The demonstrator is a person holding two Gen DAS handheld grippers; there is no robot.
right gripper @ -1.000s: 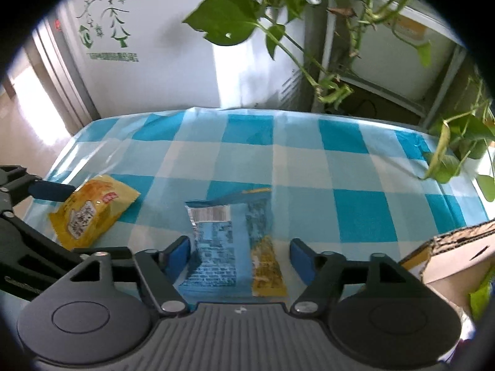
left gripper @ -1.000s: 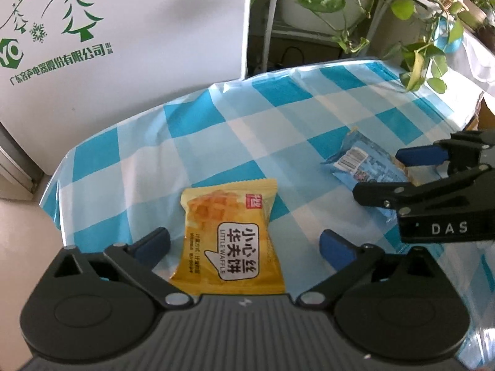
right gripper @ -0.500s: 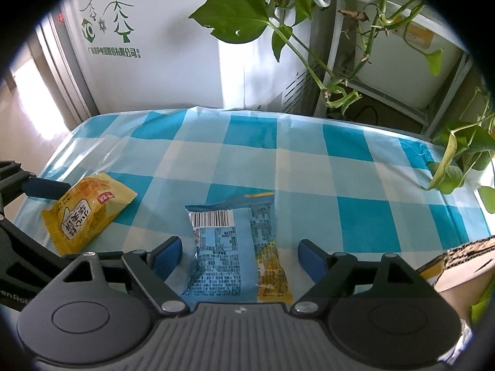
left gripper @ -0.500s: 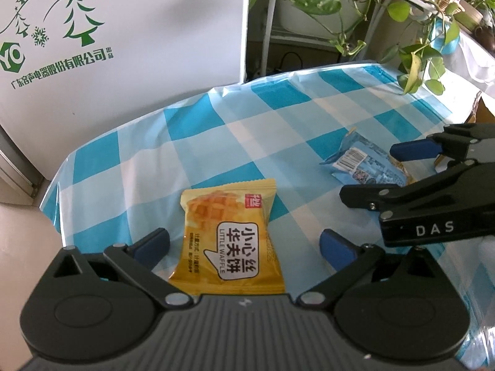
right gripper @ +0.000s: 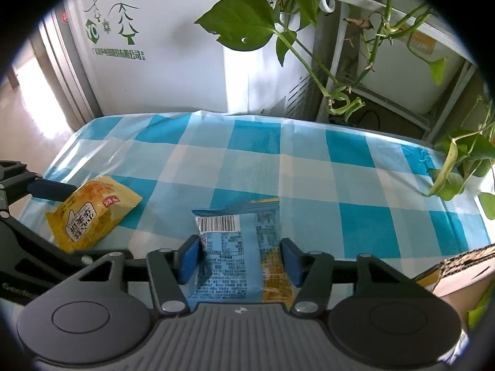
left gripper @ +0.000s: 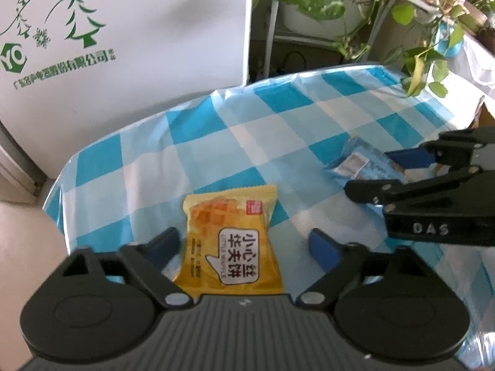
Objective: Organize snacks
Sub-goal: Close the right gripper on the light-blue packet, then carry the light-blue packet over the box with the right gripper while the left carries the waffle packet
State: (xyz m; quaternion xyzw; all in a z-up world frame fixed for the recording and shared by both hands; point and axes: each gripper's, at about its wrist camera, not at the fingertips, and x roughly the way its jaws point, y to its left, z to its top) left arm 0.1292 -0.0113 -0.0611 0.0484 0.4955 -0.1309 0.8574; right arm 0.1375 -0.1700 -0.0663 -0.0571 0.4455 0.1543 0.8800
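A yellow waffle packet (left gripper: 232, 247) lies flat on the blue-and-white checked tablecloth (left gripper: 216, 142), between the fingers of my left gripper (left gripper: 244, 245). Its jaws are closing: the left pad is near the packet's edge and the right pad (left gripper: 321, 247) stands clear of it. A blue snack packet (right gripper: 238, 247) lies barcode side up inside my right gripper (right gripper: 240, 258). Those jaws are closing too, and both pads press on the packet's sides, creasing its left edge. The right wrist view also has the yellow packet (right gripper: 89, 216) at the left.
A white panel with green tree print (left gripper: 123, 46) stands behind the table's far edge. Trailing green plants (right gripper: 247, 21) and a metal rack (right gripper: 340, 46) stand at the back. A cardboard box (right gripper: 458, 275) sits at the right, close to the right gripper.
Both pairs of jaws have narrowed. The right pads came in onto the blue packet. The left pads moved toward the yellow packet. Neither hand shifted, and both packets lie where they were.
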